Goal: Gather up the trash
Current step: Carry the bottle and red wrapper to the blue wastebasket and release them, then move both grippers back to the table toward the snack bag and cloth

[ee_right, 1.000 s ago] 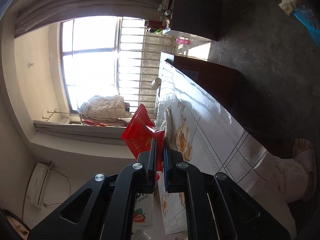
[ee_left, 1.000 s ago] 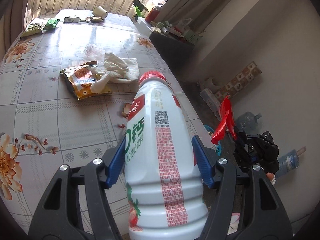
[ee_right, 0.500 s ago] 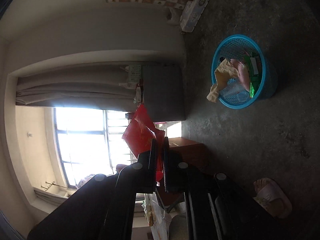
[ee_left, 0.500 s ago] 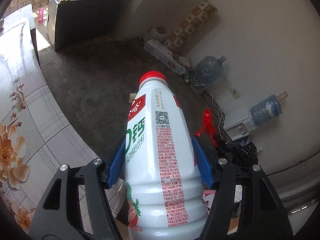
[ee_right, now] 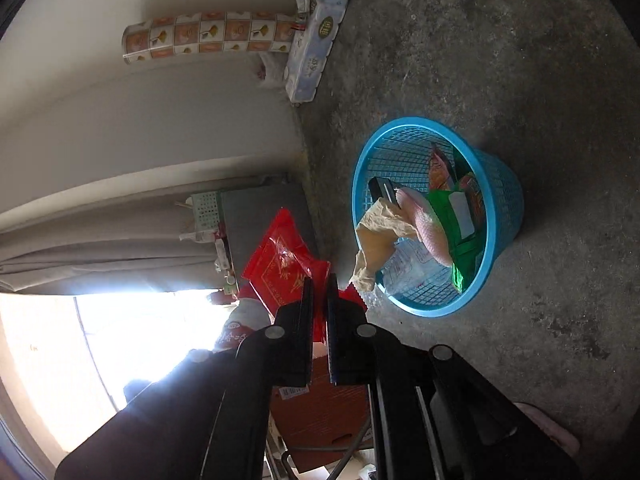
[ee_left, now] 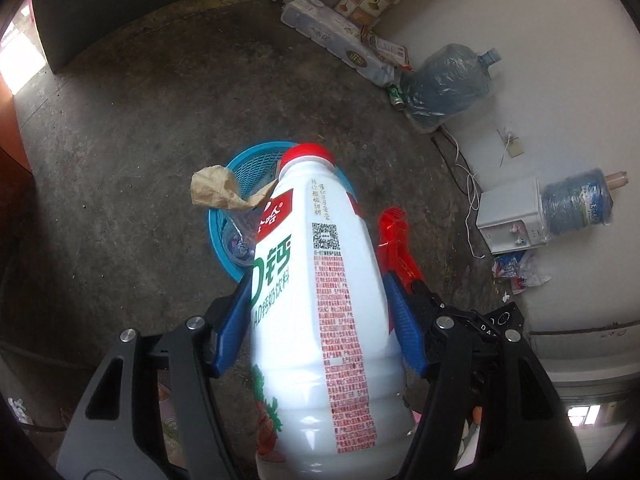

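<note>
Left wrist view has the left gripper (ee_left: 320,296) clamped around a big white bottle (ee_left: 320,320) with a red cap, blue pads pressed on both sides of it. Bottle's hanging right over a blue basket (ee_left: 218,240) on the concrete floor, cap end pointing at it. A crumpled brown paper bag (ee_left: 214,192) droops over the basket rim.

Right wrist view: right gripper (ee_right: 319,280) has its jaws pinched tight on a red wrapper (ee_right: 280,268), held off to the side of the basket (ee_right: 500,200), not over it. Basket's already got stuff in it: a green packet (ee_right: 460,220), something pink, the brown bag.

Water jugs (ee_left: 448,84) sit by the wall.
</note>
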